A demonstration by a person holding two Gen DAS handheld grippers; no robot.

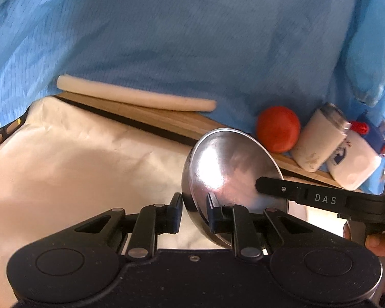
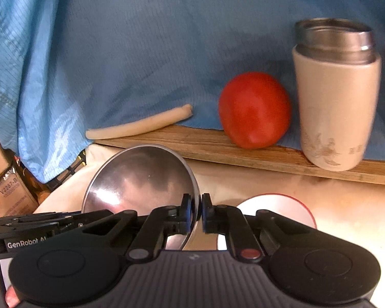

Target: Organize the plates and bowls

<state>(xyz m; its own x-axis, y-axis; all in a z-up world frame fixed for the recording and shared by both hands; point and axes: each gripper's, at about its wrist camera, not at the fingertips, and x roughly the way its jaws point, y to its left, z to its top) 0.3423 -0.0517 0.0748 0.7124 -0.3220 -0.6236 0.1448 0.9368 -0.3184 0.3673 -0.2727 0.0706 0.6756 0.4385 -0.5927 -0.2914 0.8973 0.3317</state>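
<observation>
A shiny steel bowl [image 1: 228, 169] is held tilted on edge above the pale table. My left gripper [image 1: 193, 205] has a finger on each side of the bowl's lower left rim, with a small gap showing at the outer finger. My right gripper [image 2: 197, 211] is shut on the bowl's right rim [image 2: 141, 177]; one of its fingers [image 1: 277, 187] reaches into the bowl in the left wrist view. A red-rimmed white plate [image 2: 279, 210] lies flat on the table below, partly hidden by the right gripper.
A wooden board [image 2: 243, 151] runs along the back against a blue cloth [image 2: 141, 51]. On it sit a red tomato [image 2: 254, 110], a cream steel-topped jar [image 2: 336, 95], a white stick [image 2: 138, 125] and a white bottle [image 1: 356, 161]. Cardboard boxes [image 2: 5, 190] stand at left.
</observation>
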